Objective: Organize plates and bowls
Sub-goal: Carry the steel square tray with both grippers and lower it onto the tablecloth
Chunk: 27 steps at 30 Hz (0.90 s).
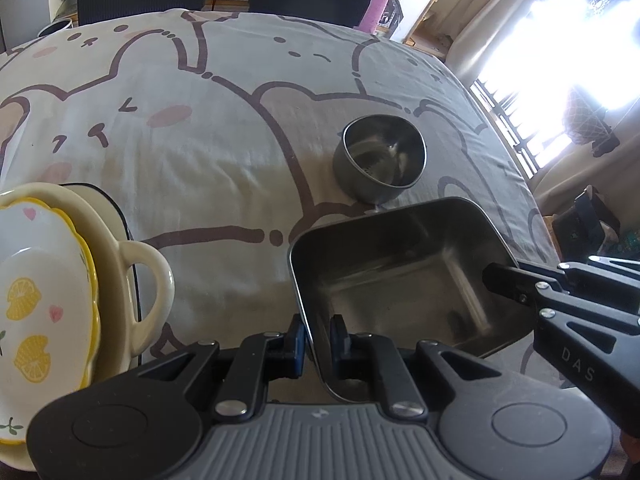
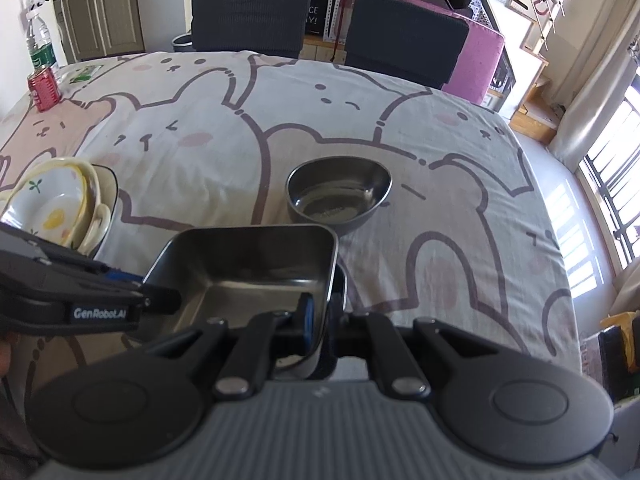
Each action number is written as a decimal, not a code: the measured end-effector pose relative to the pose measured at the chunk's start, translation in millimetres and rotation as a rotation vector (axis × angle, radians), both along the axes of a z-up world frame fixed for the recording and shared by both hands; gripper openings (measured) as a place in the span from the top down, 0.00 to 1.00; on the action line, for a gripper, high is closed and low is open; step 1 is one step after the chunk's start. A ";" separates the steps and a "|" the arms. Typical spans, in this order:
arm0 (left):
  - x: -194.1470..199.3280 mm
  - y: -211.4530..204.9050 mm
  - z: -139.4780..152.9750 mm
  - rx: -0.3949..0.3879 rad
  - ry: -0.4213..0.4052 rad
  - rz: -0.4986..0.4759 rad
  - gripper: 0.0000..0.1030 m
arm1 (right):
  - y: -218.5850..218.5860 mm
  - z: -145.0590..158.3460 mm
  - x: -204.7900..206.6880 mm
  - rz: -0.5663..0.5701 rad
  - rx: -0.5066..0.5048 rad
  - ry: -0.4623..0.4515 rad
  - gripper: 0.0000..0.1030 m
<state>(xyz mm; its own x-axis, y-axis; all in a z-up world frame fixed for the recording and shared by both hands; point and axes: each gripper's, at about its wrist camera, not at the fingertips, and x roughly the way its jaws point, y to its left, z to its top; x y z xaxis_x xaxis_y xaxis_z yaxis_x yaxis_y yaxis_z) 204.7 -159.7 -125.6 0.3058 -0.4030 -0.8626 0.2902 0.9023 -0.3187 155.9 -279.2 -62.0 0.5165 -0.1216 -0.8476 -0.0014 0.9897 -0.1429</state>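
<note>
- My left claw (image 1: 319, 336) pinches the square steel tray (image 1: 400, 276) by its near wall.
- My right claw (image 2: 320, 316) pinches the opposite wall.
- The tray is held above the tabletop (image 2: 200, 160), near the round steel bowl (image 2: 339, 194).

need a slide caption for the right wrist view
Both hand-held grippers, right and left, pinch the square steel tray's walls above the bunny tablecloth, round steel bowl beyond.

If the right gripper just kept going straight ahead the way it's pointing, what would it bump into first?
The right gripper, already clamped on the square steel tray, would probably push that tray into the round steel bowl just beyond it, though depth is hard to judge.
</note>
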 end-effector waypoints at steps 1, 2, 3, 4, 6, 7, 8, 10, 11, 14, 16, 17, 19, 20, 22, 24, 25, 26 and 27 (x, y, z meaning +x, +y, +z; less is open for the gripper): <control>0.4 -0.5 -0.6 0.003 -0.002 0.000 0.87 | -0.2 -1.0 0.5 0.000 0.001 0.005 0.91; 0.8 -1.1 -1.1 0.006 -0.003 0.000 0.87 | -0.2 -1.9 0.9 -0.001 0.001 0.009 0.91; 1.2 -1.8 -1.5 0.008 -0.004 0.002 0.87 | -0.3 -3.0 1.5 -0.001 0.000 0.014 0.91; 1.8 -2.2 -2.0 0.009 -0.005 0.005 0.87 | -0.3 -4.5 1.9 -0.002 -0.002 0.019 0.91; 3.2 -3.5 -4.0 0.014 -0.005 0.007 0.87 | -0.6 -7.7 3.5 -0.004 -0.004 0.031 0.91; 3.6 -4.3 -4.9 0.018 -0.005 0.006 0.87 | -0.8 -9.2 4.2 -0.005 -0.003 0.036 0.91; 3.8 -5.1 -5.7 0.022 -0.004 0.006 0.87 | -1.2 -10.4 5.0 -0.006 -0.002 0.041 0.91; 3.6 -6.4 -6.7 0.028 -0.005 0.003 0.87 | -1.7 -12.5 6.9 -0.009 -0.004 0.045 0.91; 3.4 -7.3 -6.7 0.031 -0.008 -0.001 0.87 | -1.8 -13.5 7.8 -0.008 -0.008 0.047 0.91; 3.5 -8.4 -6.6 0.039 -0.015 -0.002 0.87 | -2.9 -17.3 11.3 -0.011 -0.012 0.057 0.91; 3.8 -8.1 -6.7 0.037 -0.015 -0.004 0.87 | -4.2 -20.5 13.9 -0.012 -0.015 0.069 0.91; 3.7 -7.9 -6.6 0.035 -0.015 -0.004 0.87 | -5.0 -22.7 15.4 -0.015 -0.018 0.078 0.91; 3.3 -8.0 -6.3 0.033 -0.016 -0.008 0.87 | -6.8 -27.0 17.6 -0.018 -0.023 0.097 0.91; 3.4 -7.8 -6.2 0.030 -0.015 -0.009 0.87 | -7.7 -29.1 18.3 -0.018 -0.026 0.106 0.91; 3.9 -7.8 -6.1 0.026 -0.013 -0.007 0.87 | -9.4 -33.6 20.0 -0.021 -0.028 0.126 0.91; 4.4 -8.0 -6.0 0.028 -0.017 -0.006 0.87 | -10.8 -37.4 21.1 -0.024 -0.027 0.143 0.91; 4.6 -8.7 -5.9 0.032 -0.022 -0.006 0.87 | -11.3 -39.0 21.7 -0.025 -0.026 0.151 0.91; 4.6 -9.3 -5.8 0.038 -0.028 -0.006 0.87 | -12.4 -40.7 22.7 -0.030 -0.019 0.159 0.91; 4.8 -9.9 -5.6 0.042 -0.034 -0.009 0.87 | -13.8 -42.6 23.7 -0.038 -0.009 0.168 0.91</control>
<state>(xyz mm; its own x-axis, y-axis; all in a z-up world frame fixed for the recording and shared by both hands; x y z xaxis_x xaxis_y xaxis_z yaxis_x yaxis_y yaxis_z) 209.5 -169.6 -131.2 0.3315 -0.3699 -0.8679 0.3082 0.9119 -0.2709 179.6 -293.0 -104.7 0.3626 -0.1462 -0.9204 0.0112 0.9882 -0.1525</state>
